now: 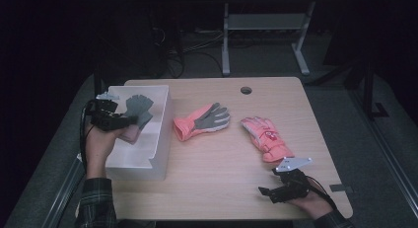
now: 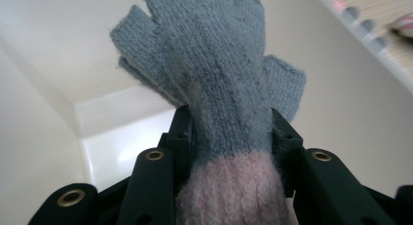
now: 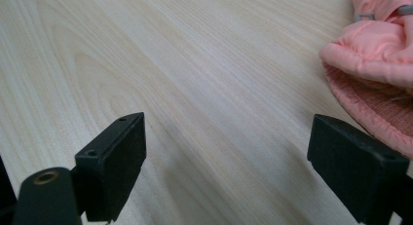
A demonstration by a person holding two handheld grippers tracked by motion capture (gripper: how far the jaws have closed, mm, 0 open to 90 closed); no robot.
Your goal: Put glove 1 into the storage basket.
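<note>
1. The right gripper [image 1: 266, 192] rests low at the near right of the wooden table [image 1: 217, 188], its jaws spread wide with nothing between them. In the right gripper view bare wood lies between the jaws and ahead of them.
2. Just beyond it, the pink ski glove [image 1: 266, 138] lies flat, its cuff near the gripper's grey plate; its puffy cuff [image 3: 375, 49] sits at that view's right edge.
3. Mid-table lies a coral glove with grey palm [image 1: 203, 121], apart from the pink one, with bare tabletop between them.
4. At the left edge stands a white bin [image 1: 157, 139]. The left gripper [image 1: 129, 120] holds over it, jaws clamped on a grey knit glove [image 2: 214, 64] at its pale pink cuff [image 2: 229, 191]; the glove's fingers point toward the bin's far wall.
</note>
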